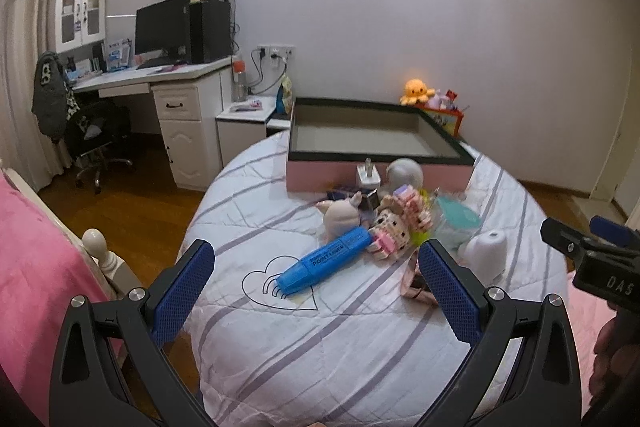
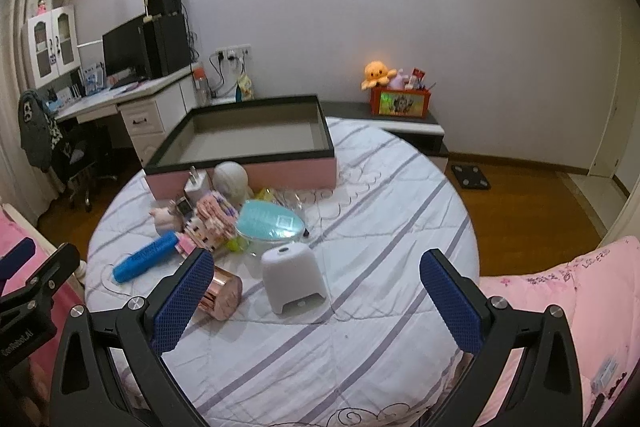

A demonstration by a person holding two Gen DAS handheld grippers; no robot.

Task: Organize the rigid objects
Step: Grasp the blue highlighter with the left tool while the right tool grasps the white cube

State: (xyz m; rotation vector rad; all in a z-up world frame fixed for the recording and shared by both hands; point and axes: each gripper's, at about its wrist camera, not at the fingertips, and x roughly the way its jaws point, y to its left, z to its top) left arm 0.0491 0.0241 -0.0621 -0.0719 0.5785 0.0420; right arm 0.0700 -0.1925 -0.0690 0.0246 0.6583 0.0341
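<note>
A pile of small objects lies on the round striped table (image 1: 320, 347) in front of an empty pink box with a black rim (image 1: 376, 171) (image 2: 244, 171). In the pile I see a big blue marker (image 1: 324, 261) (image 2: 146, 261), a pink block figure (image 1: 396, 223) (image 2: 212, 223), a white charger plug (image 1: 370, 177) (image 2: 197, 185), a pale ball (image 2: 234, 181), a teal-lidded clear container (image 2: 268, 227), a white domed device (image 2: 294, 281) and a rose-gold cylinder (image 2: 224, 293). My left gripper (image 1: 316, 291) is open just short of the marker. My right gripper (image 2: 316, 293) is open around the white device's near side.
A white desk (image 1: 168, 83) with a monitor and an office chair (image 1: 92, 135) stand at the left. A low cabinet with an orange plush octopus (image 2: 376, 73) sits behind the table. Pink bedding (image 2: 568, 307) lies at the right and left edges. Wooden floor surrounds the table.
</note>
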